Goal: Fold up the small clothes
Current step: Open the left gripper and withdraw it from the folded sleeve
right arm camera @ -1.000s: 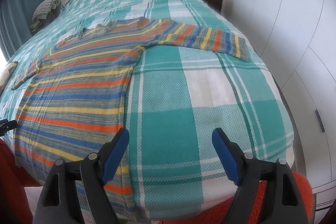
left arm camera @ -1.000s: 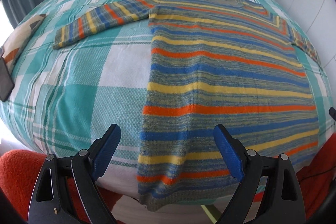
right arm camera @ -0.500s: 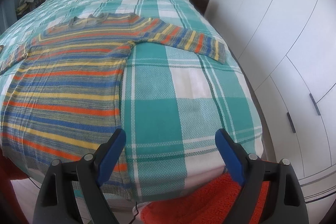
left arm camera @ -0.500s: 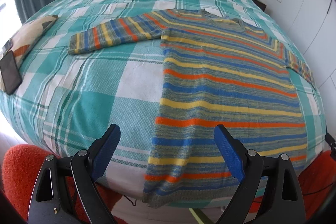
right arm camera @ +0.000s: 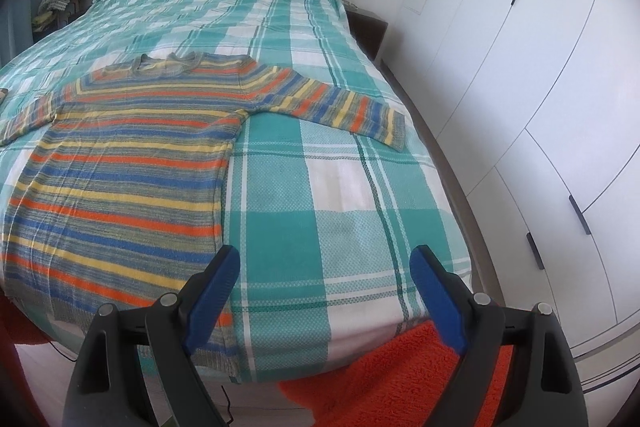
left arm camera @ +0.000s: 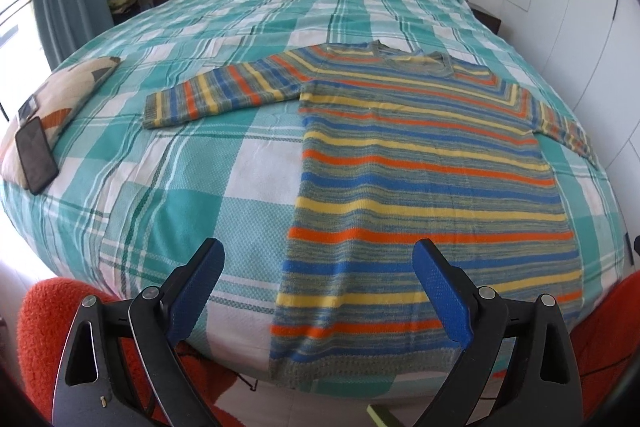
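Garment: one striped knit sweater in orange, yellow, blue and grey (left arm camera: 420, 187) is lying flat and face up on the teal-and-white plaid bedspread (left arm camera: 200, 187), filling the centre right of the left wrist frame and the left half of the right wrist frame, both sleeves spreading outward
Left gripper (left arm camera: 318, 295): blue-padded jaws are standing wide apart and holding nothing, hovering at the lower edge above the hem
Right gripper (right arm camera: 324, 295): likewise spread and gripping nothing, hanging low in its frame over bare bedspread just beside the sweater's side seam
Risk, hem: the bottom edge is drooping over the mattress end, so a pull there is likely dragging the whole garment off
Risk, grip: loose knit is probably stretching or bunching if only one layer is being pinched
Risk, fold: uneven lifts by the two grippers are likely skewing the crease
Count: one sweater, two sleeves, two grippers, one dark phone (left arm camera: 36, 155) resting on one patterned cushion (left arm camera: 68, 95) at the left, one orange shaggy rug (right arm camera: 400, 375) below
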